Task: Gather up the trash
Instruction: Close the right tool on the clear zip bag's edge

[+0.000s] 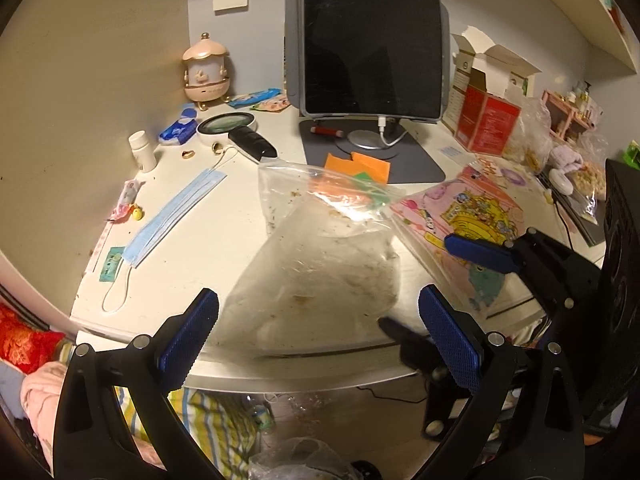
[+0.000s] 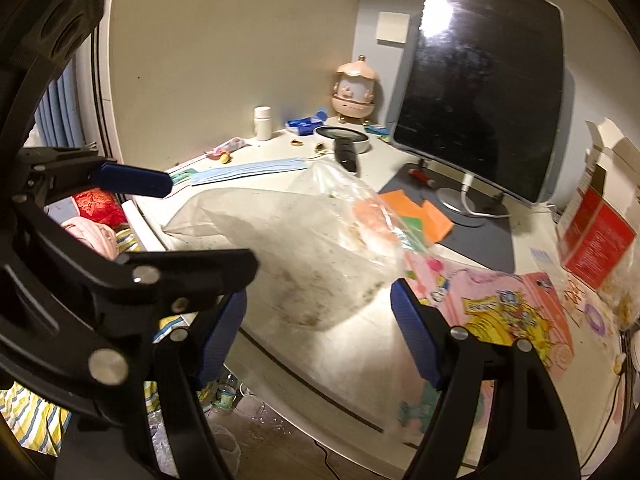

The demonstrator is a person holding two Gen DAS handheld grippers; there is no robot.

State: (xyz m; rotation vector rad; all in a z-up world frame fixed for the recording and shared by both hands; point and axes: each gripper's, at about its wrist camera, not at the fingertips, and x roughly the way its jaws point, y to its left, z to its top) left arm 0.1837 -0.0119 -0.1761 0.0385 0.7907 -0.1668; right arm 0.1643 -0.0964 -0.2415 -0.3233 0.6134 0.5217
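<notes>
Both claws released and empty: left claw (image 1: 318, 336) and right claw (image 2: 320, 316) hang at the near edge of the white table (image 1: 208, 240), jaws spread on either side of the crumpled clear plastic bag (image 1: 320, 264), neither pad touching it. Bag lies on the table in front of the dark monitor (image 1: 372, 36), soiled inside; probably light, limp, slippery, so pinch a bunched fold at its near end. Near table edge drops to the floor; pink cartoon-printed packet (image 1: 472, 216) crowds the bag's right, blue face mask (image 1: 176, 216) lies apart to its left.
</notes>
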